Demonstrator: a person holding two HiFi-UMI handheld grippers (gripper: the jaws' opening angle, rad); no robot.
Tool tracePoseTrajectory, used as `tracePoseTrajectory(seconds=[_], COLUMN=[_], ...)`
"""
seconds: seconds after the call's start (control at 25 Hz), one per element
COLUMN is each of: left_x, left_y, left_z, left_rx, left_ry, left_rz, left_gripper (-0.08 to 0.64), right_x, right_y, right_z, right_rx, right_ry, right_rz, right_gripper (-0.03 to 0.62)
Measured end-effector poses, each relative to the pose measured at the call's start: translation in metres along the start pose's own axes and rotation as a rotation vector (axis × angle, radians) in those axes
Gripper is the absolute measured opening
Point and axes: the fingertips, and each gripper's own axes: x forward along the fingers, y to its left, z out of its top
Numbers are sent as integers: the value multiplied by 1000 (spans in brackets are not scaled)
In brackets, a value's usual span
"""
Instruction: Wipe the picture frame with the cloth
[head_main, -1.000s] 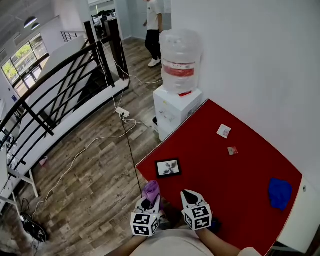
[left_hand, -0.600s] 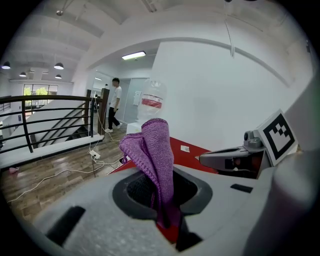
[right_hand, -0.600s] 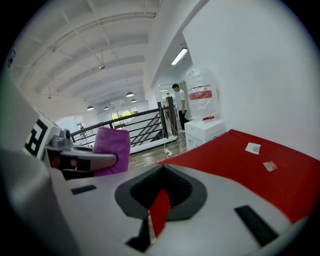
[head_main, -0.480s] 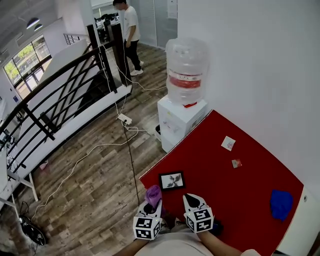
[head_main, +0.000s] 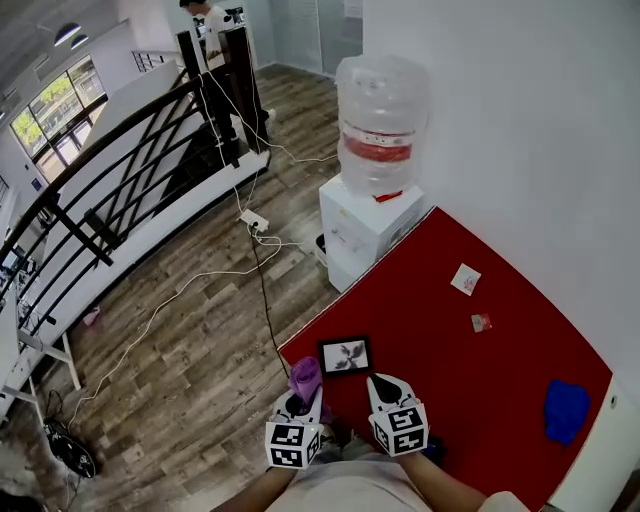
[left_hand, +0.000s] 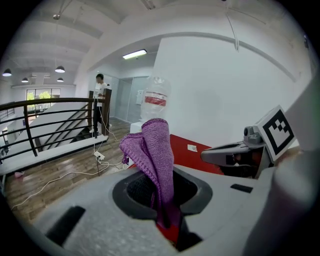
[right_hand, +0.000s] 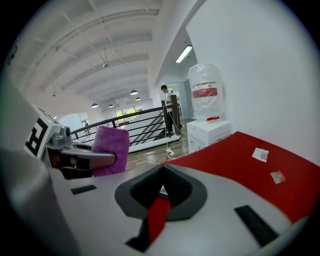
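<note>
While the left tongs (left_hand: 165, 210) pinch the purple cloth (left_hand: 155, 150), the right tongs (right_hand: 161, 175) sit closed, empty.

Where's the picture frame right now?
In the head view, the picture frame lies on the red table near its left edge, just ahead of the right gripper.

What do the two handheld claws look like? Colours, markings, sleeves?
Left claw and right claw: pale grey shells tapering to points, with a dark grey recess round the jaws. Each carries a white cube with black square markers. No cables visible. Forearms bare; pale top.
</note>
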Motion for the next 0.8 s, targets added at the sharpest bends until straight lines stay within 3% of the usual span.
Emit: tracePoseTrajectory(seconds=[0.16, 0.64, 0.8], left_x=[33, 164, 183], left_y=[11, 68, 80], left_z=[-7, -80, -104], left_rx=[142, 925, 1027], left_ry=[63, 529, 618], left_rz=[-15, -41, -66], left_gripper=[61, 61, 61], right_x=[17, 42, 42], right_y=[-11, -12, -14], right_z=[-4, -38, -46], right_rx=[-19, -17, 1], right_ry=[21, 78, 91], right_rz=[-18, -12, -26], right_gripper=[5, 5, 5])
